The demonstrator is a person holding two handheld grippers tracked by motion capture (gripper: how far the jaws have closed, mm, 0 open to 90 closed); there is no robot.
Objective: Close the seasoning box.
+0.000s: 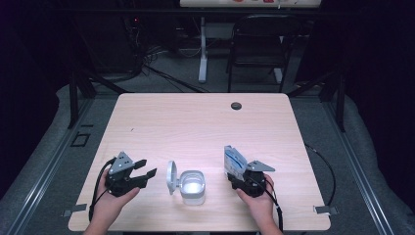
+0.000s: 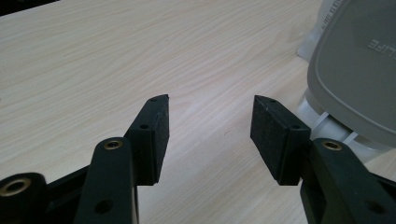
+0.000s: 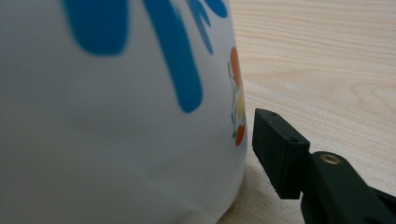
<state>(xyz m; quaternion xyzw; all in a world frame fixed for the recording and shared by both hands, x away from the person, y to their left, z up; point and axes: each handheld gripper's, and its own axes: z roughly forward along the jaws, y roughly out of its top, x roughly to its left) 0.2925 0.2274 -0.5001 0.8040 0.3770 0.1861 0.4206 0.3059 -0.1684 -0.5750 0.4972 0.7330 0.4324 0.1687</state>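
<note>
The right gripper (image 1: 238,172) stands at a white carton (image 1: 233,162) with blue print, upright on the table (image 1: 195,117), and in the right gripper view the one visible pad (image 3: 275,149) sits just off the carton's (image 3: 116,116) side wall, a sliver of wood showing between them; so the jaws read as parted around the carton, not pressing on it. The other pad is lost behind the carton, so contact on that side cannot be told. Over on the other hand, the left gripper (image 1: 143,169) hangs with its jaws wide apart and nothing between them, bare tabletop (image 2: 140,56) ahead. Just off its right jaw is the grey hinged lid (image 2: 359,70) of a small white container (image 1: 192,186), which sits between the two grippers with that lid (image 1: 171,177) flipped up. The carton looks like a light paperboard pack: stiff enough at the edges, but thin flat walls that would likely dent under a hard squeeze, and a glossy face that may slip. Best taken low on the two broad faces, gently. How full it is cannot be judged, and its print is too close and blurred to read. The container's inside looks pale and glary from above, so whether anything is in it is unclear.
</note>
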